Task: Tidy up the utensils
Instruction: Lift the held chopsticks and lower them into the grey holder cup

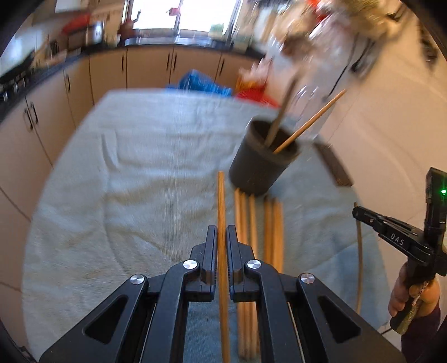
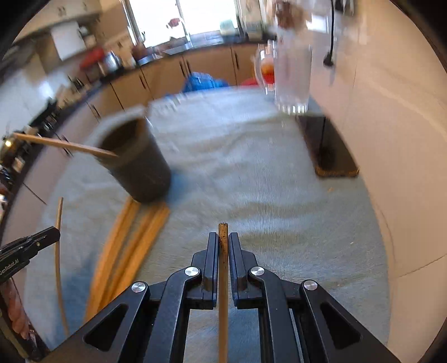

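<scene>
Wood in my left claw: my left claw (image 1: pixel 222 237) is clenched on 1 orange-brown chopstick (image 1: pixel 221 201), which runs forward between the jaws and sticks out well past the tips.
Wood in my right claw: my right claw (image 2: pixel 223 245) is clamped on 1 darker chopstick (image 2: pixel 223 237); only a short, speckled end shows beyond the tips.
My right hand: my hand (image 1: pixel 402 293) on the right claw's handle shows at the edge of the left wrist view.
Loose chopsticks: a row of 5 or so chopsticks (image 1: pixel 258 223) lies flat on the cloth just right of my left claw, their far ends reaching the foot of the cup.
Cloth: a pale blue-grey towel (image 1: pixel 134 173) covers the desk under everything.
Cup: a dark round cup (image 1: pixel 264 162) stands on the towel just beyond the row; 2 sticks (image 1: pixel 307 125) lean out of it already.
Board: a dark board (image 2: pixel 332 150) lies on the desk near the white wall.
Glass: a clear tall glass (image 2: pixel 293 75) stands at the far side, blurred.
Background: tan kitchen cabinets (image 1: pixel 148 69) and a bright window (image 1: pixel 181 14).
</scene>
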`<state>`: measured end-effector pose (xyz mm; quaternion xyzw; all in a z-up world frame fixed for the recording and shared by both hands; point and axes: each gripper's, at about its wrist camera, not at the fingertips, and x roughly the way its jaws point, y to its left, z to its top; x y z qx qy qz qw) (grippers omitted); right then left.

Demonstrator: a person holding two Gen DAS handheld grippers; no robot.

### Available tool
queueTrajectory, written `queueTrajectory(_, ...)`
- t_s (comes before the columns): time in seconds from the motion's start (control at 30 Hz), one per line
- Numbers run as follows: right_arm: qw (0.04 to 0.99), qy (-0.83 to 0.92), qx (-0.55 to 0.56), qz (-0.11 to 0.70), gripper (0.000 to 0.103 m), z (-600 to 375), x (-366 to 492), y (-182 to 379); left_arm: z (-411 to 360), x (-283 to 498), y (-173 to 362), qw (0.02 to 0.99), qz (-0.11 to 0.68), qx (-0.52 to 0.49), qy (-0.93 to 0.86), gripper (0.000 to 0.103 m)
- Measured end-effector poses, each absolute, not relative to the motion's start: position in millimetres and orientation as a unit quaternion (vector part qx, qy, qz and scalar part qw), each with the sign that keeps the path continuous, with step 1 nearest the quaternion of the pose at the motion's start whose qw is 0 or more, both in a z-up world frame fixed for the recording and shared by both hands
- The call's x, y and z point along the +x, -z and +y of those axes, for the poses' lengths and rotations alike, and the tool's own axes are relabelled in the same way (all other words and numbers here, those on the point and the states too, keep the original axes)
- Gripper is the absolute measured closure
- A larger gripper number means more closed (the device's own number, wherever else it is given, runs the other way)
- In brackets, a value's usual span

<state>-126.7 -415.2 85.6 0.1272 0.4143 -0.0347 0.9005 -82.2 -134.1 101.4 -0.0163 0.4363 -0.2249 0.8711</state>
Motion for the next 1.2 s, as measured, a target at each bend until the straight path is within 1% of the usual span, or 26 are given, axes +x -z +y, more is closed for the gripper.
queueTrajectory(0.13, 0.92, 0.034, 0.128, 0.368, 0.095, -410.3, -153.6, -110.6, -130.2, -113.6, -131.9, 0.895, 0.378, -0.014, 0.237, 0.097)
queueTrajectory(0.3, 0.934, 0.029, 0.133, 0.33, 0.095, -407.3, -189.3, -133.6, -133.5, -147.2, -153.4, 0.916, 0.32, 0.014, 0.239, 0.097)
queueTrajectory(0.6, 0.95, 0.033, 0.121, 0.287, 0.095, -399.6, -225.1, -156.1, -133.5, -184.0, -180.3, 0.932, 0.256, 0.028, 0.256, 0.097)
queueTrajectory(0.9, 0.955, 0.038, 0.139, 0.261, 0.095, -411.1, -222.9, -168.3, -136.1, -169.8, -203.3, 0.935, 0.239, 0.001, 0.26, 0.097)
queueTrajectory(1.03, 0.956, 0.035, 0.146, 0.251, 0.095, -417.6, -212.8, -180.2, -143.7, -156.4, -219.4, 0.934, 0.234, -0.019, 0.271, 0.098)
queueTrajectory(1.2, 0.962, 0.026, 0.152, 0.225, 0.095, -418.5, -189.4, -206.5, -164.8, -134.6, -244.4, 0.94, 0.207, -0.036, 0.269, 0.097)
